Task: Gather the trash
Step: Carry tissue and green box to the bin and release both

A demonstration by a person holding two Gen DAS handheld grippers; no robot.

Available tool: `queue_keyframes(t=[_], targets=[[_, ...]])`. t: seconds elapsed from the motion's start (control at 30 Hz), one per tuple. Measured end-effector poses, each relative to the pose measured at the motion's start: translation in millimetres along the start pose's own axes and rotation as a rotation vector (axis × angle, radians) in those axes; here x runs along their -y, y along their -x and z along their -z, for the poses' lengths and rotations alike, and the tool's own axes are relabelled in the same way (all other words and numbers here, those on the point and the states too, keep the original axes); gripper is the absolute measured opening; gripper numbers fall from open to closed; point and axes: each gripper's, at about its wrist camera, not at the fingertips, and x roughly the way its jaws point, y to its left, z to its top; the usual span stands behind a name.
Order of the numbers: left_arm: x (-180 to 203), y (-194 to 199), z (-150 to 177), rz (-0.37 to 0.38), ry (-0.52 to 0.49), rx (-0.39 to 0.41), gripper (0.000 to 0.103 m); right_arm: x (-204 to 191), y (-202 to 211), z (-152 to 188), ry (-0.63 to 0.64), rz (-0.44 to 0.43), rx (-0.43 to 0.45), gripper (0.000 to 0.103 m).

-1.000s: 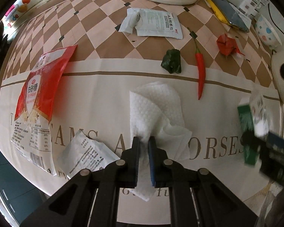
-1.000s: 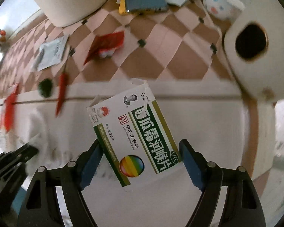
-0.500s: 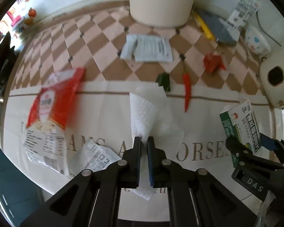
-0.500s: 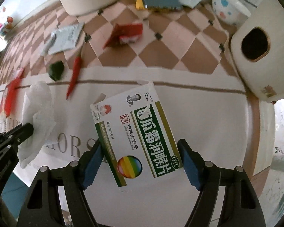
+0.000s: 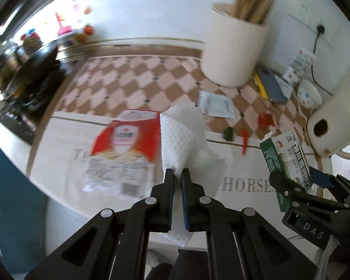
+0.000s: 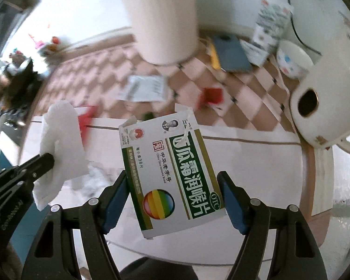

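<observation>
My left gripper [image 5: 177, 175] is shut on a white paper towel [image 5: 183, 137] and holds it lifted above the table. My right gripper [image 6: 173, 182] is shut on a green-and-white medicine box [image 6: 172, 177], also lifted; the box also shows in the left wrist view [image 5: 285, 161], and the towel in the right wrist view [image 6: 60, 144]. On the table lie a red-and-white sugar bag [image 5: 123, 147], a white sachet [image 5: 218, 105], a crumpled red wrapper [image 5: 266, 120], a green scrap [image 5: 228, 134] and a red chilli [image 5: 244, 138].
A tall cream container [image 5: 235, 51] stands at the back. A blue notebook [image 5: 270, 84], a dotted bowl [image 5: 309, 95] and a white appliance [image 5: 331, 126] are at the right. A stove with a dark pan [image 5: 28, 74] is at the left. The table edge [image 5: 86, 214] is just below the grippers.
Both grippers have risen and pulled back from the table with the towel and the box still held. The views have tilted up and now show the wall and the stove.
</observation>
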Motion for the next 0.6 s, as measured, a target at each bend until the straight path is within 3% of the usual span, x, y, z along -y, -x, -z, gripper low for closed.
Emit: queue_keyframes(t=[0.1,0.3,0.6], targets=[[-33,19,13,-0.028,0.052,0.030,0.004,-30,4,-2,0.042,-0.028,0.023,0.076],[-111,48,56,-0.095,0.181,0.056,0.004,-108,12,31,0.169,-0.094,0.014,0.075],[-243,50,154,-0.191,0.429,-0.025,0.004,-251,-6,110,0.419,-0.162,-0.056,0.074]])
